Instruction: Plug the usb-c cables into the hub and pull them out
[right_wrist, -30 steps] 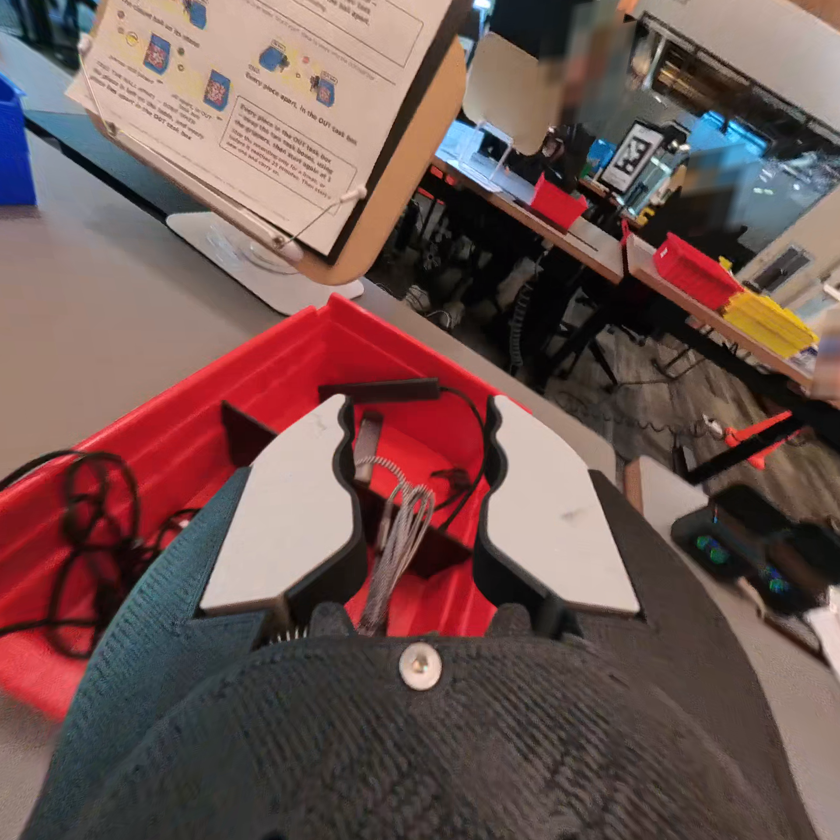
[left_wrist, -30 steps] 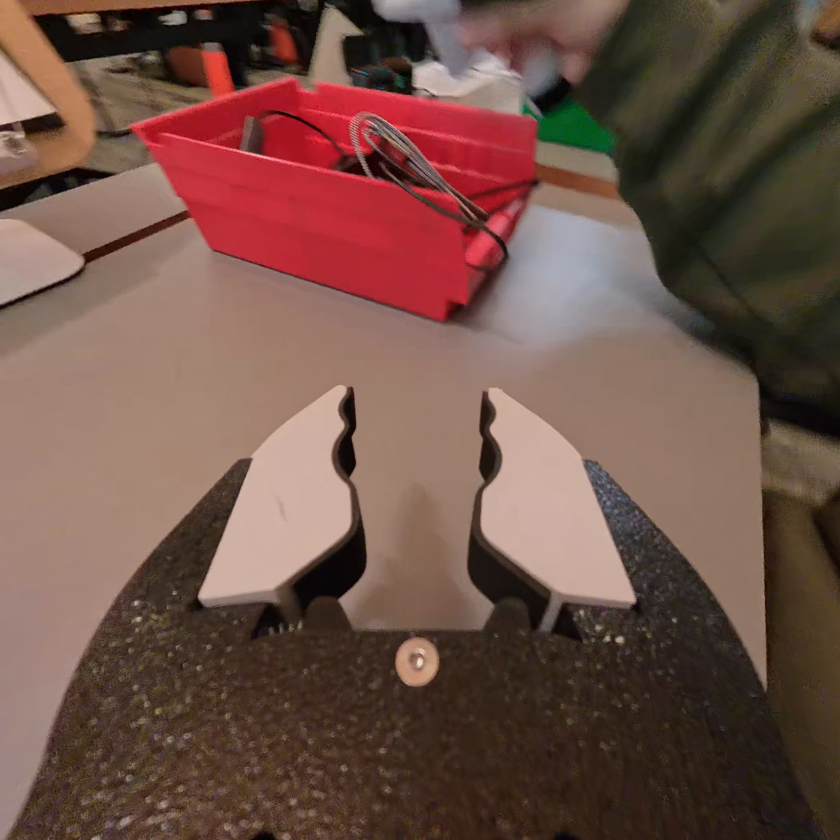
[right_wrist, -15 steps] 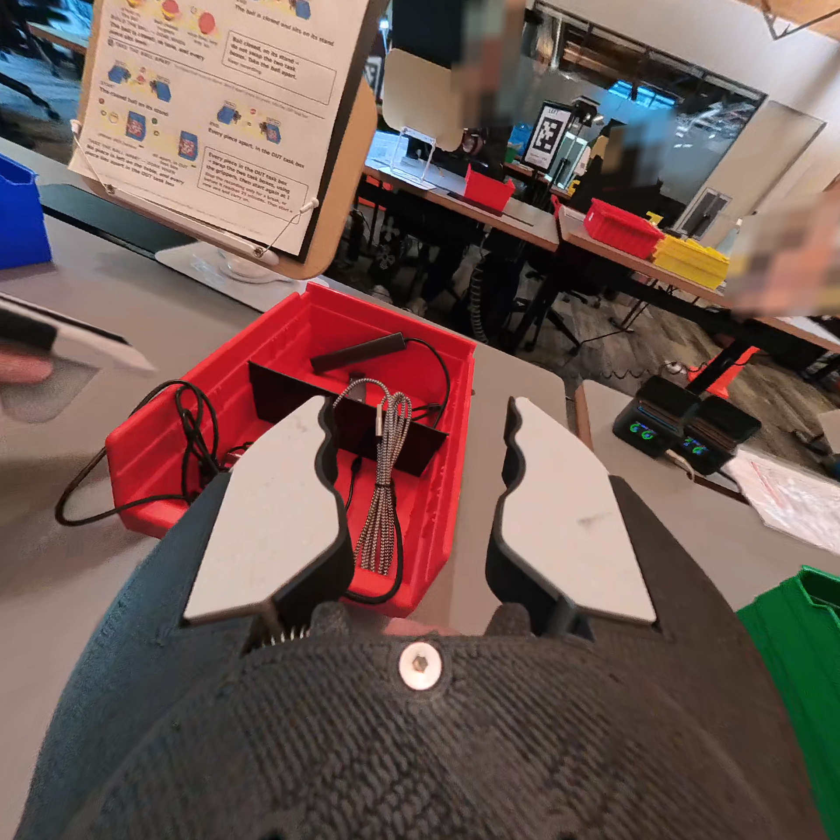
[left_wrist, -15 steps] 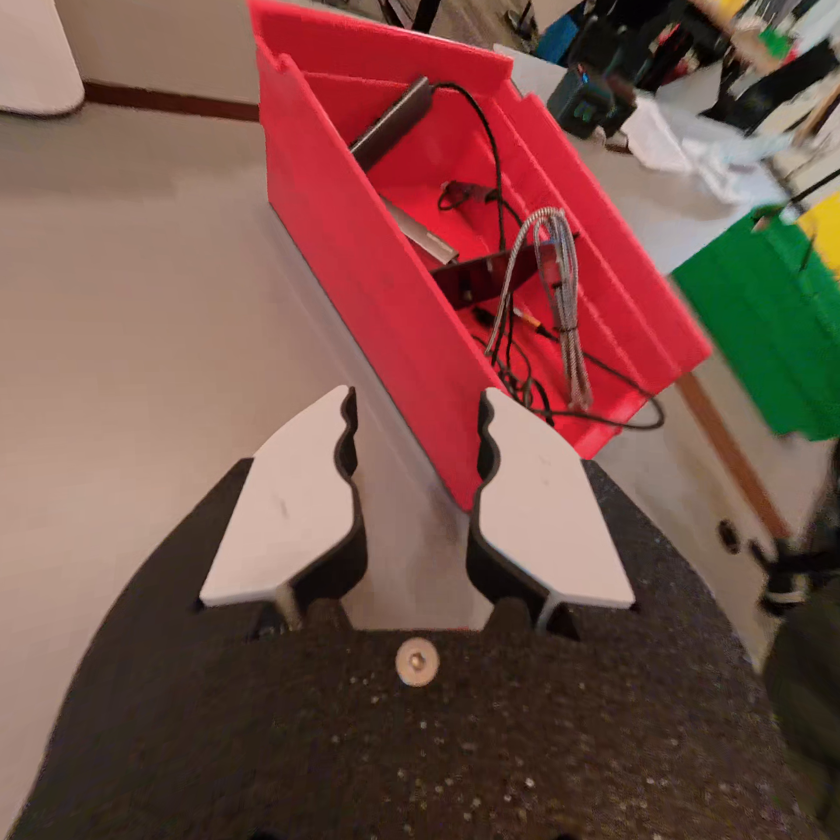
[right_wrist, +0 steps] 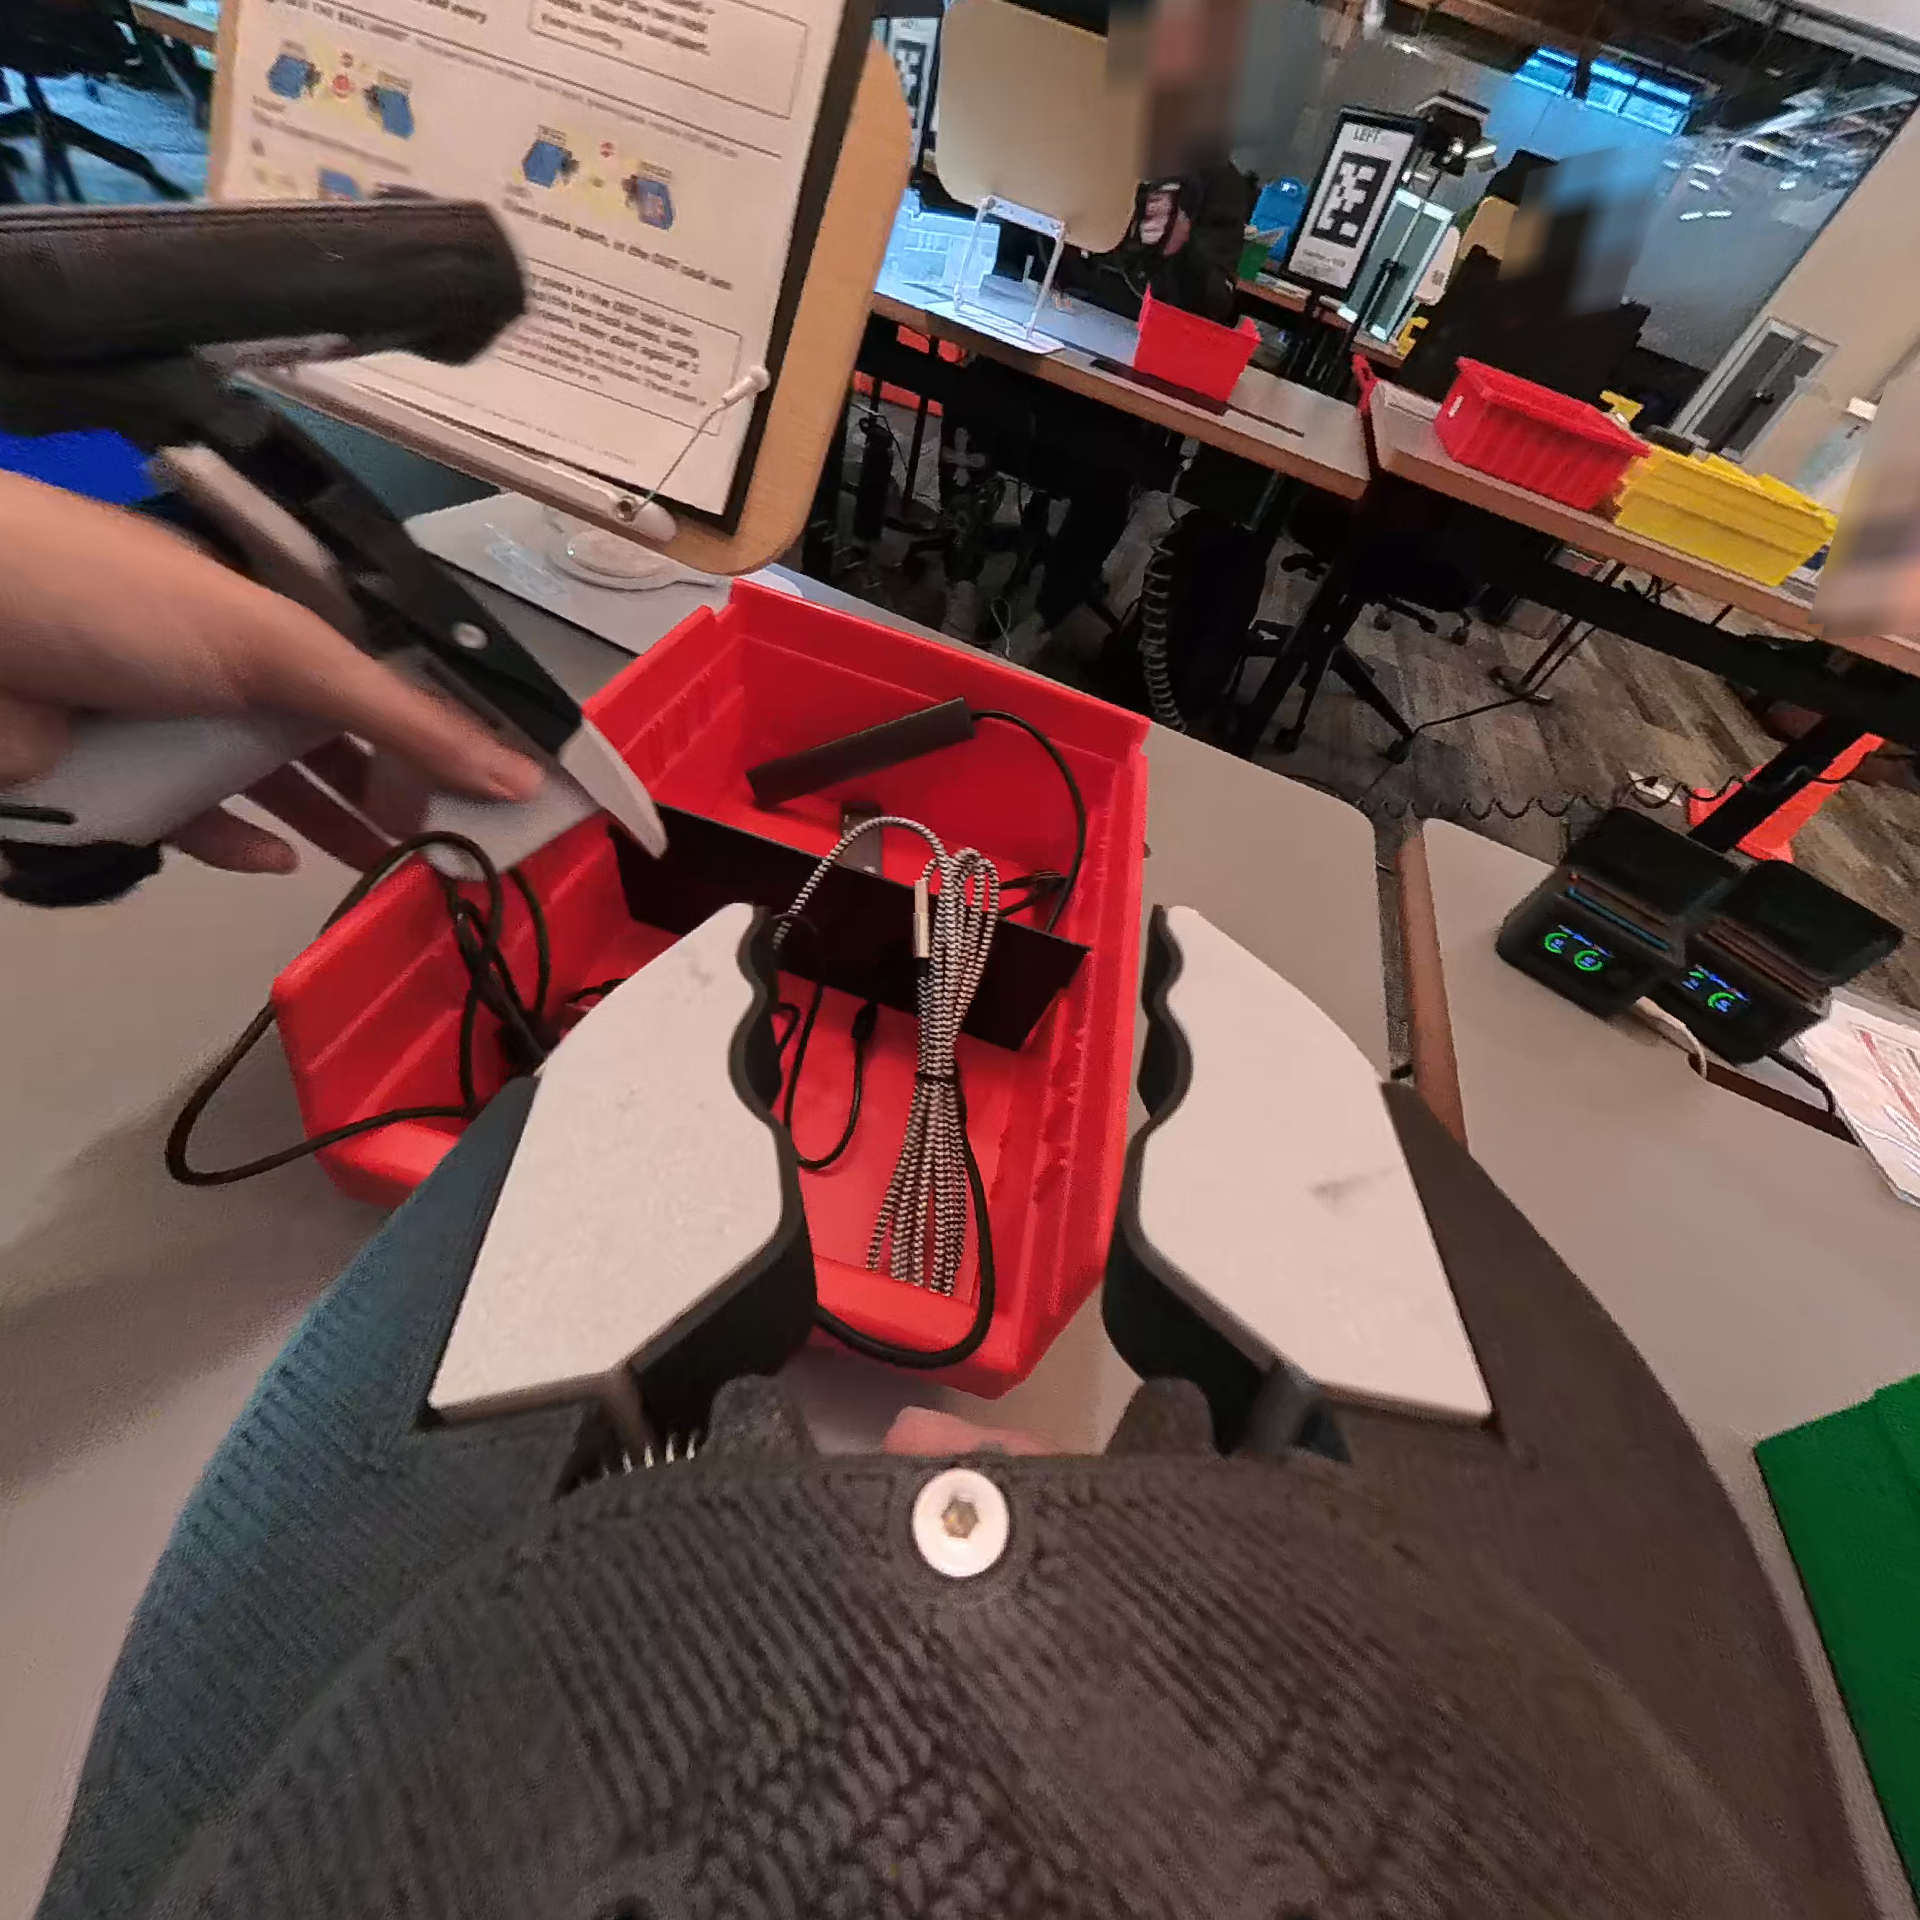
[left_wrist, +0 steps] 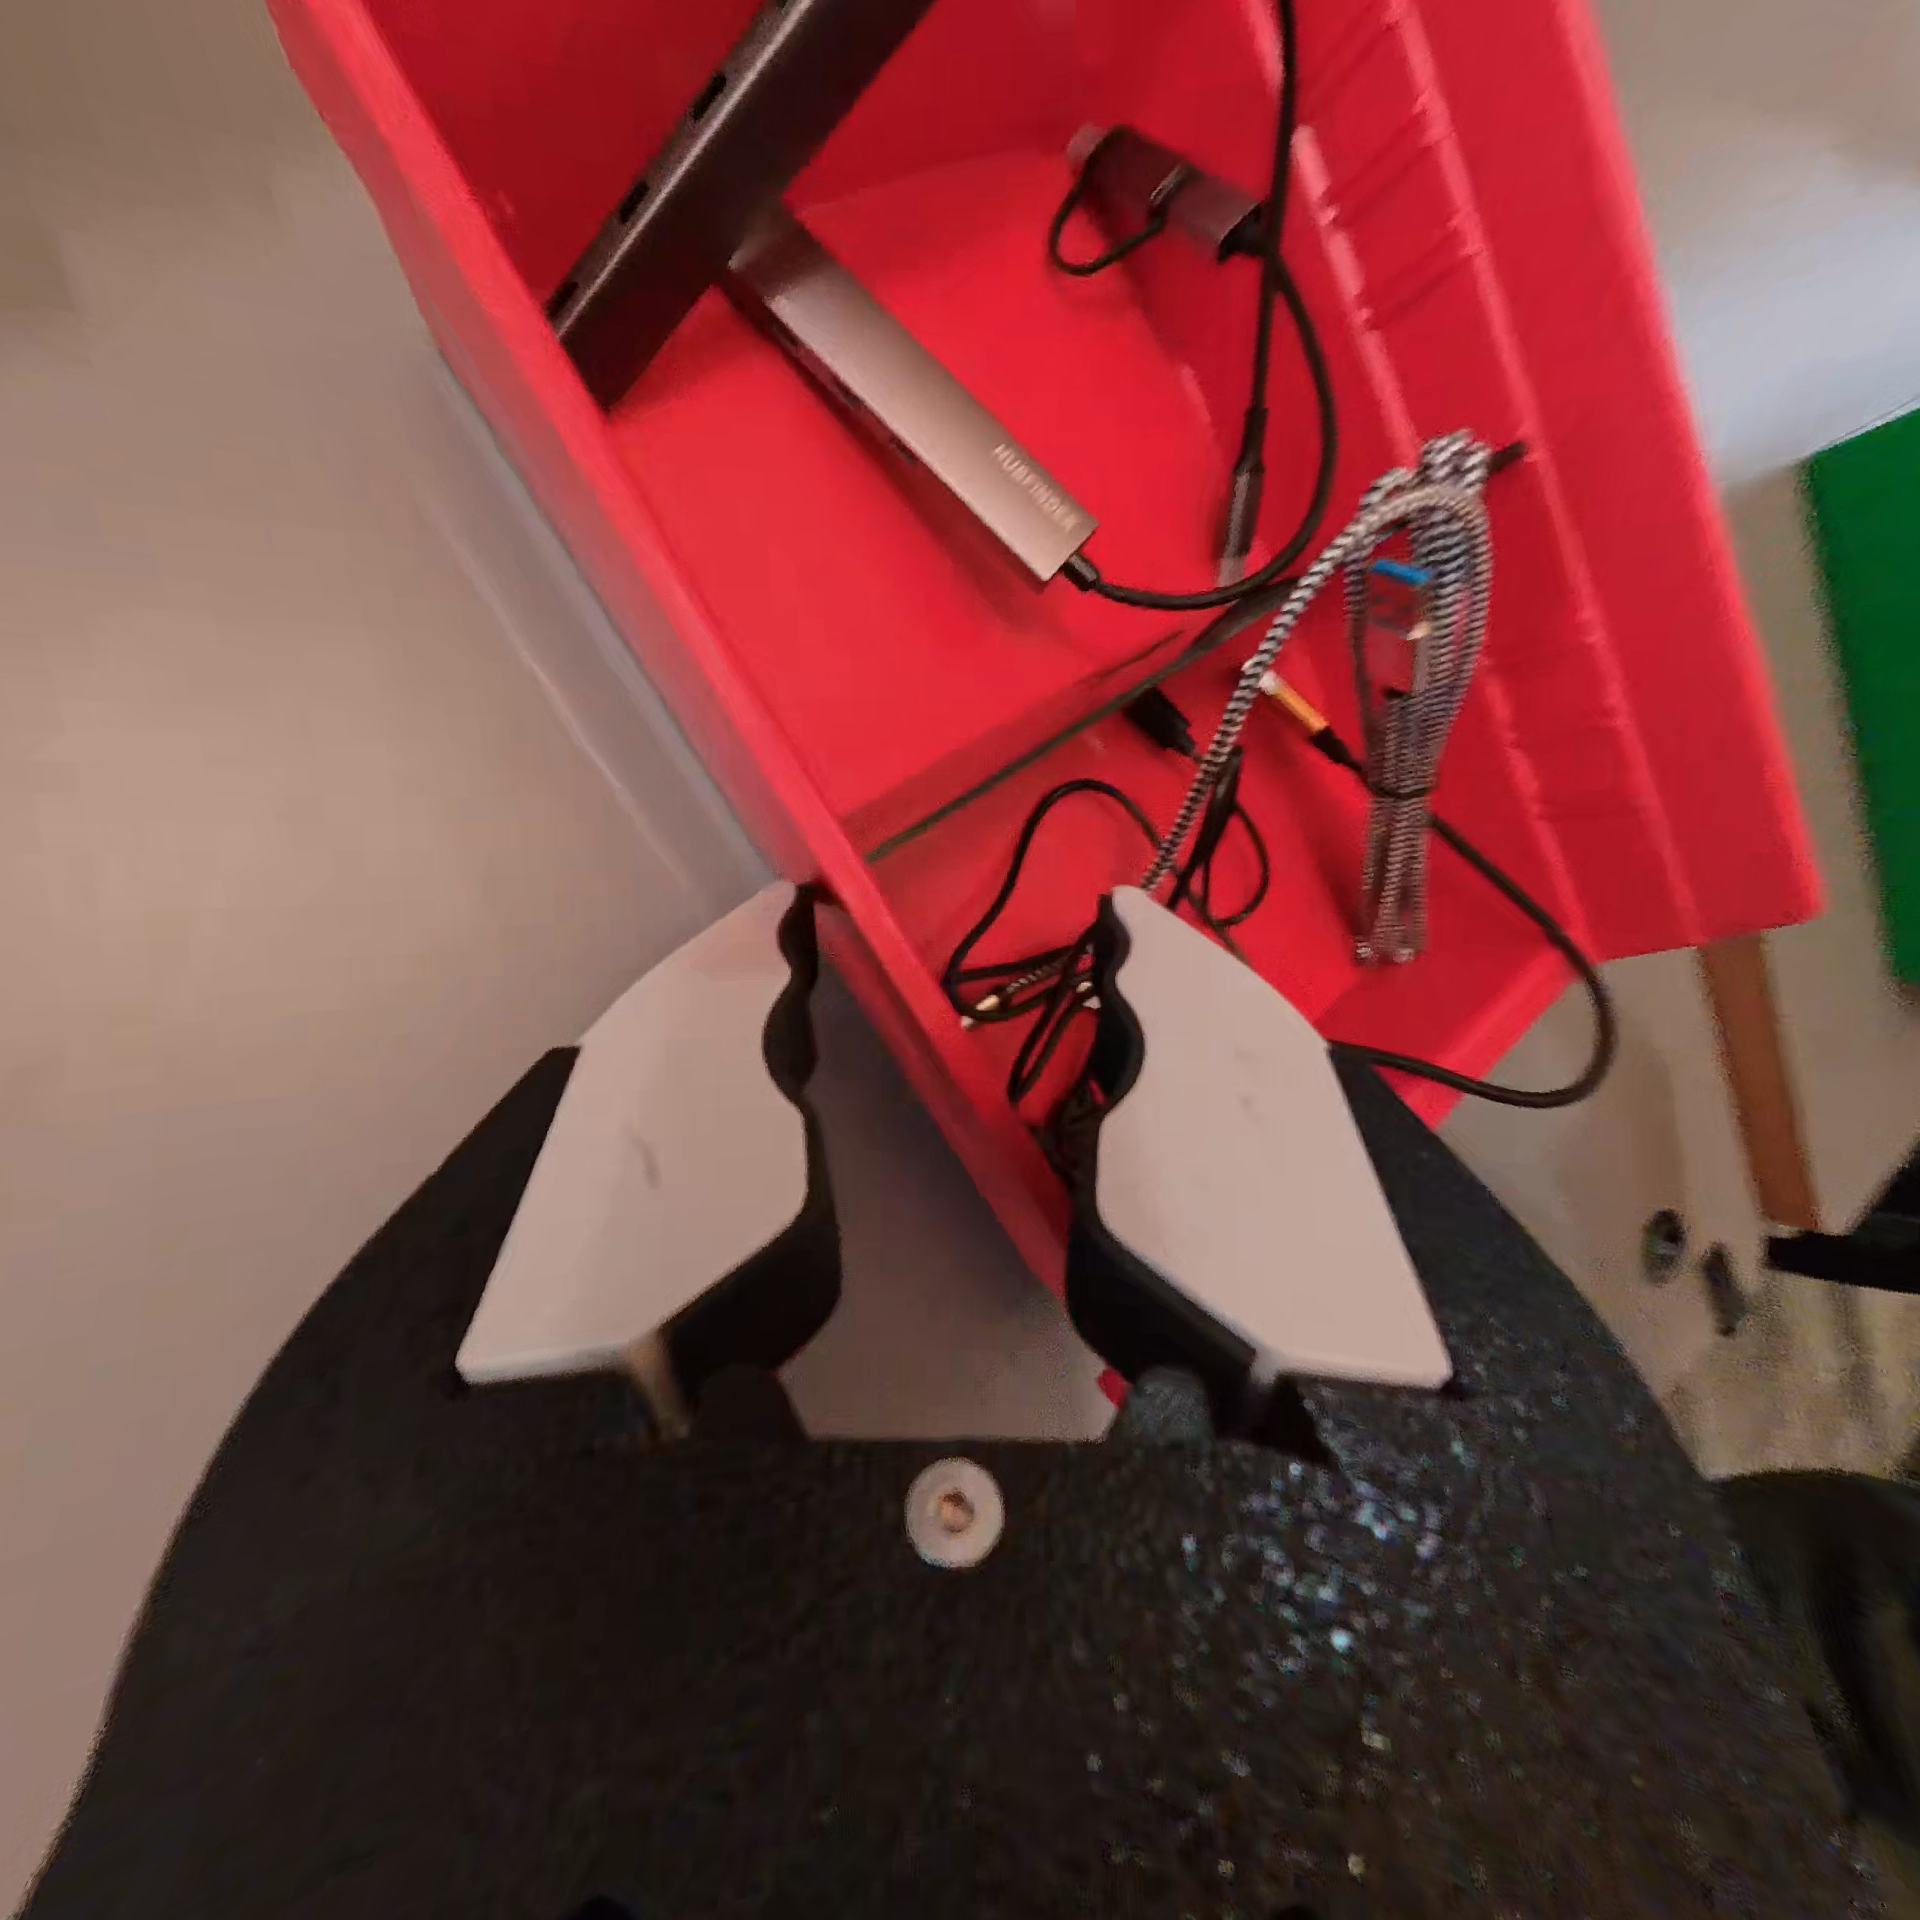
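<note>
A red bin (left_wrist: 727, 665) (right_wrist: 1081, 1039) with a black divider (right_wrist: 852, 935) stands on the grey table. In its far compartment lie a grey hub (left_wrist: 914, 416) and a darker hub (left_wrist: 707, 177) (right_wrist: 862, 748). A braided cable bundle (left_wrist: 1413, 727) (right_wrist: 935, 1091) drapes over the divider. Thin black cables (left_wrist: 1060, 987) lie in the near compartment, and one loops out over the wall (right_wrist: 260, 1143). My left gripper (left_wrist: 951, 914) is open and empty above the bin's side wall. It also shows in the right wrist view (right_wrist: 613, 800), held by a hand. My right gripper (right_wrist: 956, 925) is open and empty, short of the bin.
A document stand (right_wrist: 540, 260) with a printed sheet rises behind the bin. Two black devices with green lights (right_wrist: 1683, 956) sit on the table at right. A green bin (right_wrist: 1849, 1558) (left_wrist: 1870, 707) is at the right edge. Other tables with bins stand behind. The grey hub (left_wrist: 914, 416) lies some 12 cm from my left tips, 25 cm from my right tips.
My left gripper has swung from the open table to above the bin, looking down into it. My right gripper has drawn back from the bin and opened a little wider.
</note>
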{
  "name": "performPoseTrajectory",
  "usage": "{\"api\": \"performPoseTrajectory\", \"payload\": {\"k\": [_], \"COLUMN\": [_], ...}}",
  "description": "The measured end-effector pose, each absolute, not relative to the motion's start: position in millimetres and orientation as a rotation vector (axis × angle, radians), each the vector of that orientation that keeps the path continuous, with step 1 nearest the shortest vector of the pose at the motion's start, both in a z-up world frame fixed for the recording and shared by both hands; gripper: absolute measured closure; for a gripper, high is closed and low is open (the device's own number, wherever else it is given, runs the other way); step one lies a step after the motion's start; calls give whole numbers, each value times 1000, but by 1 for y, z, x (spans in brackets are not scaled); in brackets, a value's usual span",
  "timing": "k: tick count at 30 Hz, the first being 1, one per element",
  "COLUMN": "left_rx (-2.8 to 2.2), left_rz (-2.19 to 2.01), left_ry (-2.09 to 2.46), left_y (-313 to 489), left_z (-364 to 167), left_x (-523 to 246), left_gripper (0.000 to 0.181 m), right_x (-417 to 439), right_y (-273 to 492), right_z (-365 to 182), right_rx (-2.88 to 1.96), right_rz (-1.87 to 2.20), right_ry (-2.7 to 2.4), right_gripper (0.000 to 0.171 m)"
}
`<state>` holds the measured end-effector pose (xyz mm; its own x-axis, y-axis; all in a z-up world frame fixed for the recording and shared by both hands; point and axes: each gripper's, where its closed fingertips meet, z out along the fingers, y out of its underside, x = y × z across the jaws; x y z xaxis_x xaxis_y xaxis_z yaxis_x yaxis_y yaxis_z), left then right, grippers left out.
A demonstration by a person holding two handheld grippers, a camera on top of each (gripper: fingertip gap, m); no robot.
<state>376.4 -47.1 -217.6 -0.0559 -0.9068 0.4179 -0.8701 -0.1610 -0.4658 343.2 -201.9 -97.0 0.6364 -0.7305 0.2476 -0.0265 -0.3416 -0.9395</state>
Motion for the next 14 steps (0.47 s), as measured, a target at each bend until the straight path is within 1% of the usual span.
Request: {"api": "performPoseTrajectory", "payload": {"k": [3, 5, 7, 9, 11, 14], "left_rx": [-2019, -1959, -1944, -1938, -1811, -1695], "left_rz": [-775, -673, -649, -620, -542, -549], "left_ry": [2096, 2100, 2068, 2025, 2129, 2275], "left_y": [-44, -39, -29, -9, 12, 37], "left_z": [-227, -231, -232, -230, -230, -224], "left_x": [379, 382, 385, 384, 374, 348], "left_gripper": [133, 140, 155, 176, 177, 178], "right_x": [339, 336, 330, 326, 323, 318], "right_y": [-192, -184, -174, -167, -162, -152], "right_z": [-98, -96, -94, -92, -91, -86], "right_rx": [-1819, -1829, -1832, -1834, -1842, -1846], "right_rz": [-829, -825, -805, -806, -816, -827], "right_ry": [582, 552, 515, 492, 470, 429], "right_gripper": [103, 103, 103, 103, 102, 102]}}
